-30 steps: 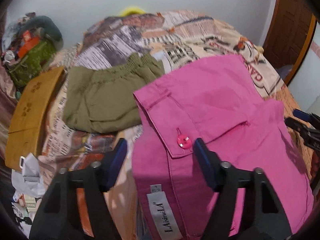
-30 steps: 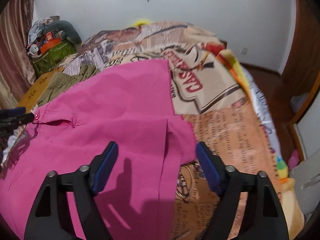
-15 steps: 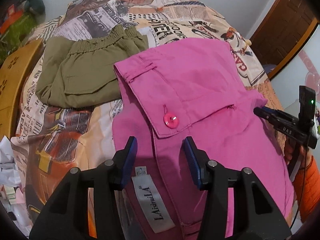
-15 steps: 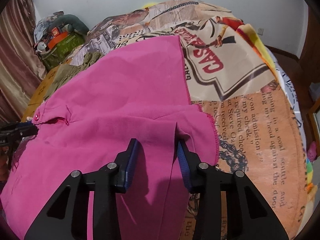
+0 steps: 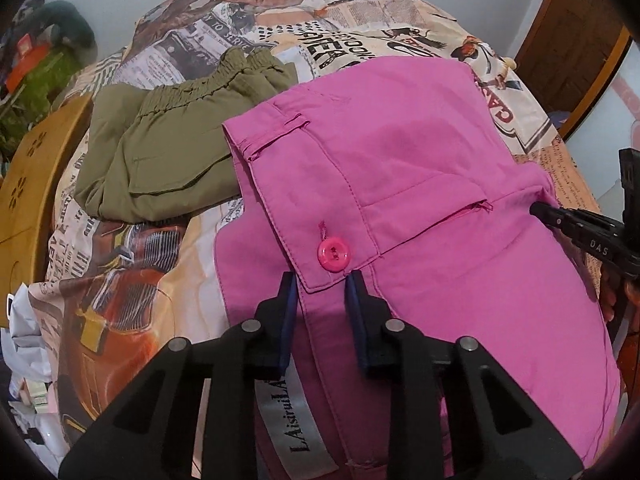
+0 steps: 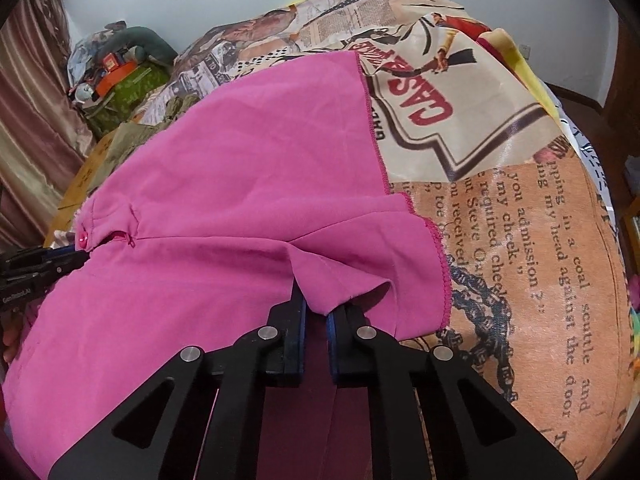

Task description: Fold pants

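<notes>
Pink pants (image 5: 420,184): spread on the bed (image 6: 520,240), waistband at the left, leg hem at the right
Left gripper (image 5: 322,286): fingers narrow, straddling the waistband flap just near of the pink button (image 5: 333,255); whether fully clamped, cannot tell
Right gripper (image 6: 316,312): fingers nearly together, pinching a bunch of hem fabric
Label (image 5: 294,424): white, under the left gripper
Olive shorts (image 5: 168,148): folded, far left, just beside the waistband
Wooden board (image 5: 30,184): left bed edge
</notes>
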`<action>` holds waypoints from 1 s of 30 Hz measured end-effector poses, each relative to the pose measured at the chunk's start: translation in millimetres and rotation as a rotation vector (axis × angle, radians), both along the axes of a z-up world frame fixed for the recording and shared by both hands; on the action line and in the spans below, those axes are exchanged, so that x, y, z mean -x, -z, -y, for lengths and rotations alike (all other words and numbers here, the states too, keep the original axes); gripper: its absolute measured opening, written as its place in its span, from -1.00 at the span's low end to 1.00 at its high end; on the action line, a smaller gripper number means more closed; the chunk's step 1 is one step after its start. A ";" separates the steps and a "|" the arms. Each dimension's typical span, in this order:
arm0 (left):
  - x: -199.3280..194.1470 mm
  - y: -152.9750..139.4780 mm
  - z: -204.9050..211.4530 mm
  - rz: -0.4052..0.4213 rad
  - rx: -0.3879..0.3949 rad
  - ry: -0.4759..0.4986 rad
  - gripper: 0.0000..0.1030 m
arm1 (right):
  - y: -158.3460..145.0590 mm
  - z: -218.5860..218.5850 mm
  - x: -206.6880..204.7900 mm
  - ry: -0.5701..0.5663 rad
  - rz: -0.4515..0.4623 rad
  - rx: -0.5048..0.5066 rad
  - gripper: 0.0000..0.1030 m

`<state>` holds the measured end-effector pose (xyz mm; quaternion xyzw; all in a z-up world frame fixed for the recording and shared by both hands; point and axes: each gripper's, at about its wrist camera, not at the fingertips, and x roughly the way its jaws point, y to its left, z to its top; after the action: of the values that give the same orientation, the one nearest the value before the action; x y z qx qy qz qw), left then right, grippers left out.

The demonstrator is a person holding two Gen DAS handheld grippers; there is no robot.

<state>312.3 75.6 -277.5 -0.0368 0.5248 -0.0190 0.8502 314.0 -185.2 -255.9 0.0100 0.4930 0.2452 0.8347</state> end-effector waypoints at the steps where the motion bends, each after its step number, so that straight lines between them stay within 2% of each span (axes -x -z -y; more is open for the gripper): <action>1: -0.2 0.5 -0.4 0.000 0.000 -0.004 -0.47 | 0.2 -0.4 -0.4 0.001 0.003 0.011 -0.88; 6: 0.8 3.7 1.8 0.000 -0.018 -0.008 -0.45 | 6.8 -3.0 -6.8 0.012 -0.020 0.055 -0.91; 9: 0.8 3.0 0.4 -0.001 -0.017 -0.013 -0.35 | 4.5 -5.0 -6.4 -0.007 -0.015 0.074 -0.90; 11: 1.5 1.3 -2.8 -0.003 -0.027 -0.050 -0.16 | -0.2 -4.0 -1.3 0.001 0.009 0.093 -0.90; 12: 2.3 -0.2 -4.4 -0.004 -0.034 -0.069 -0.13 | -3.5 -2.8 2.2 0.000 0.018 0.110 -0.89; 14: 4.7 -3.0 -4.0 0.000 -0.049 -0.077 -0.14 | -9.1 0.6 10.2 -0.011 0.039 0.120 -0.88; 18: 9.6 -12.3 0.8 0.009 -0.135 -0.066 -0.13 | -28.0 10.7 20.1 -0.020 0.072 0.118 -0.87; 21: 12.2 -20.9 0.3 0.017 -0.147 -0.044 -0.09 | -42.2 18.3 21.0 -0.001 0.097 0.099 -0.85; 22: 13.0 -26.0 -0.1 0.026 -0.146 -0.037 -0.06 | -45.4 18.2 20.4 0.005 0.101 0.092 -0.80; 24: 13.9 -33.9 -0.8 0.049 -0.146 -0.031 0.15 | -52.6 22.6 17.4 0.024 0.116 0.071 -0.65; 26: 13.6 -42.4 -2.4 0.081 -0.138 -0.031 0.24 | -57.1 23.9 13.6 0.040 0.132 0.061 -0.45; 30: 1.0 -47.0 -9.7 0.085 -0.090 -0.056 0.30 | -58.9 27.4 6.1 0.075 0.145 0.051 -0.21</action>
<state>311.2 85.3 -230.5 -0.0126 0.4872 0.0268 0.8728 307.9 -212.7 -196.9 -0.0105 0.4366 0.2015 0.8767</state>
